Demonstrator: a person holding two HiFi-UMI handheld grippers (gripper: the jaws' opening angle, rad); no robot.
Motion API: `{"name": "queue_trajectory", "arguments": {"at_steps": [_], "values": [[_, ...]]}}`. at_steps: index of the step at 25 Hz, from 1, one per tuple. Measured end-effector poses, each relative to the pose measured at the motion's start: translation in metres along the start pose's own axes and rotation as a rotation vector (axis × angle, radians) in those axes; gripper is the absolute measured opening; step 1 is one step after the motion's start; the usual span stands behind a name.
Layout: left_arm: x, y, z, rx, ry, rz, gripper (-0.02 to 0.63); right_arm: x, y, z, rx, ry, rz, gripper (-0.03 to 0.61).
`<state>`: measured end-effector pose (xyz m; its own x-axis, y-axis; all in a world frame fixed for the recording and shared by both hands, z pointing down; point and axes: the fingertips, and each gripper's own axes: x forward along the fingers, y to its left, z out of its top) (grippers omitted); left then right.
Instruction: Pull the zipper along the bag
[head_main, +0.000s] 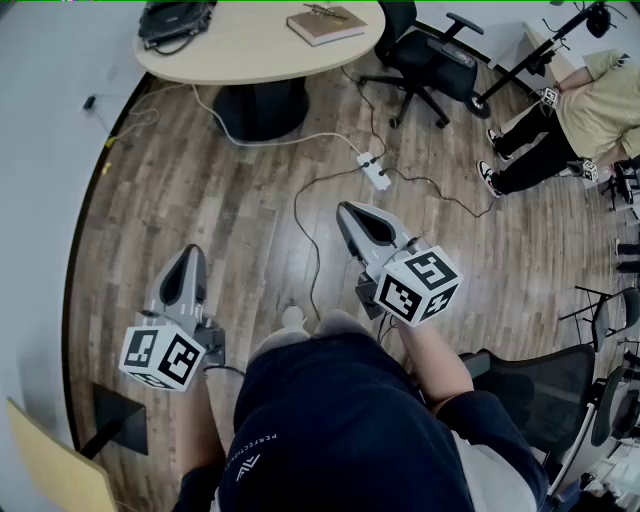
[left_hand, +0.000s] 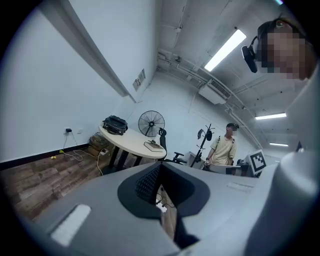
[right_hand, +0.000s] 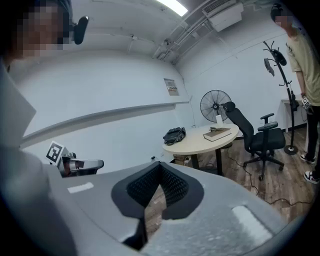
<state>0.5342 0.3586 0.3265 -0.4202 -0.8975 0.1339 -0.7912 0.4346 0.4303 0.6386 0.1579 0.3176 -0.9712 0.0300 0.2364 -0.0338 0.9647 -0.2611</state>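
Note:
A black bag (head_main: 175, 20) lies on the round table (head_main: 250, 55) at the far side of the room, well away from both grippers. It also shows in the left gripper view as the bag (left_hand: 115, 125) and in the right gripper view as the bag (right_hand: 174, 135). My left gripper (head_main: 190, 254) is held low at the left, shut and empty. My right gripper (head_main: 346, 209) is held to the right of it, also shut with nothing in it. Both point over the wooden floor toward the table. The bag's zipper is too small to make out.
A book (head_main: 325, 24) lies on the table. A black office chair (head_main: 430, 60) stands right of it and a second chair (head_main: 540, 390) is at my lower right. A power strip (head_main: 373, 170) and cables cross the floor. A person (head_main: 590, 110) stands at the far right. A fan (left_hand: 151, 122) is behind the table.

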Motion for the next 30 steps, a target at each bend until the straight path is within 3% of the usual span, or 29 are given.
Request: {"name": "queue_trajectory", "arguments": {"at_steps": [6, 16, 30], "values": [[0.012, 0.007, -0.004, -0.002, 0.019, -0.008, 0.008, 0.011, -0.014, -0.001, 0.049, -0.002, 0.018, 0.002], [0.078, 0.026, 0.009, -0.027, 0.018, 0.074, 0.014, 0.079, -0.067, 0.019, 0.029, 0.045, 0.090, 0.003], [0.198, 0.048, 0.050, -0.050, -0.032, 0.177, 0.014, 0.190, -0.144, 0.066, -0.024, 0.136, 0.289, 0.003]]}}
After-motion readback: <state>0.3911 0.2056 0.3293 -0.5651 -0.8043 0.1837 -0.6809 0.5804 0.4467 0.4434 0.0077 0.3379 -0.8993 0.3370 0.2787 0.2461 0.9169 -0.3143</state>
